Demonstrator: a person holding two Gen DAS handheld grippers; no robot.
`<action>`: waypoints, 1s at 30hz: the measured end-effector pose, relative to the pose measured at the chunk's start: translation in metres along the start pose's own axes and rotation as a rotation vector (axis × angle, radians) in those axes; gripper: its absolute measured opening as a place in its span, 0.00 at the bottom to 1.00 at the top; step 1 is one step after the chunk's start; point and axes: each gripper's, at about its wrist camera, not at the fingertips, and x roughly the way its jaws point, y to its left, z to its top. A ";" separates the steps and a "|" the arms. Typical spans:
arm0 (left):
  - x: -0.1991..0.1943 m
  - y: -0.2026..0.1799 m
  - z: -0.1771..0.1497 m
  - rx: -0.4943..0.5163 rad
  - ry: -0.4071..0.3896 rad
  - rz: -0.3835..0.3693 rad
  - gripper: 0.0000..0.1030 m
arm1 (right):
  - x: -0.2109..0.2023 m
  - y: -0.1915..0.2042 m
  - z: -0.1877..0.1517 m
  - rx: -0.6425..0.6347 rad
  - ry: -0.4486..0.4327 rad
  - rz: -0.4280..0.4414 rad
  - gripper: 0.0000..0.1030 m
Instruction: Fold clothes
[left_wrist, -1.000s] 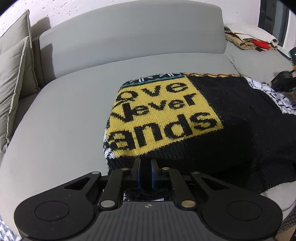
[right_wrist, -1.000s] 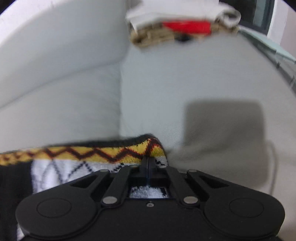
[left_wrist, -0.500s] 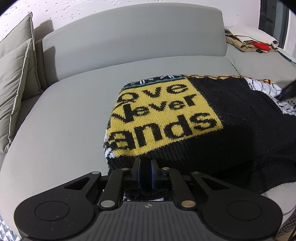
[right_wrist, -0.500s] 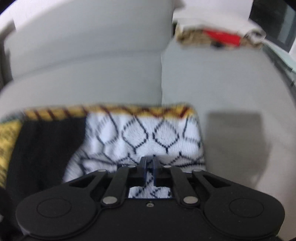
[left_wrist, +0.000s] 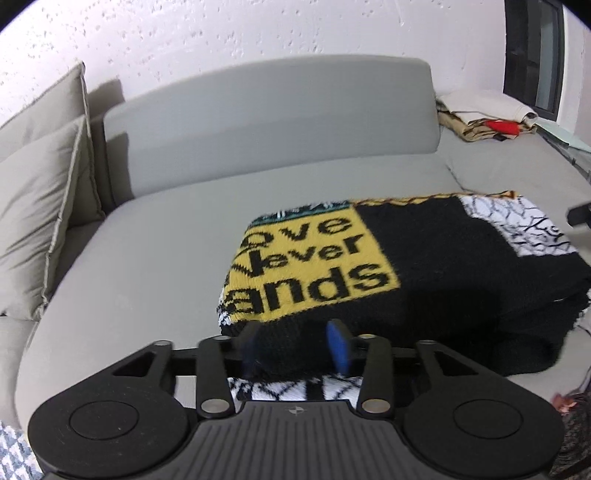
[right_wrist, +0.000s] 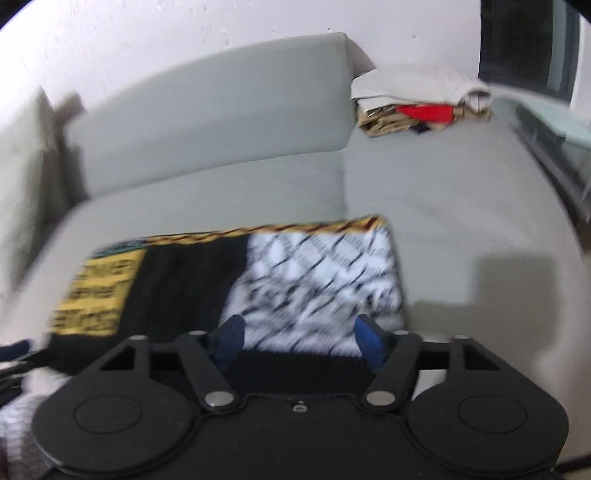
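Observation:
A folded knit sweater (left_wrist: 424, 258), black with a yellow lettered panel and a white net-patterned patch, lies flat on the grey sofa seat (left_wrist: 147, 251). My left gripper (left_wrist: 293, 345) is open just above the sweater's near left edge, blue pads apart, holding nothing. In the right wrist view the same sweater (right_wrist: 317, 277) lies ahead and below, blurred. My right gripper (right_wrist: 299, 338) is open over its near right edge, with black ribbed knit showing between the fingers.
Grey sofa backrest (left_wrist: 266, 122) runs behind the sweater. Beige cushions (left_wrist: 40, 192) lean at the left. A stack of folded clothes (left_wrist: 484, 120) with something red sits at the far right corner; the same stack of clothes (right_wrist: 421, 103) shows in the right view.
Both grippers were shut on the sweater's near edge and have opened and let it go. Both have lifted and pulled back. The sweater now lies flat, folded.

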 end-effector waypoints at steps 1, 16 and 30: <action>-0.005 -0.004 0.000 0.002 0.007 -0.007 0.51 | -0.008 -0.003 -0.007 0.037 0.004 0.036 0.72; -0.024 -0.060 -0.016 0.093 0.107 -0.025 0.69 | 0.014 -0.015 -0.072 0.232 0.247 -0.035 0.80; -0.010 -0.068 -0.015 0.084 0.126 0.008 0.71 | 0.033 -0.011 -0.078 0.187 0.254 -0.076 0.80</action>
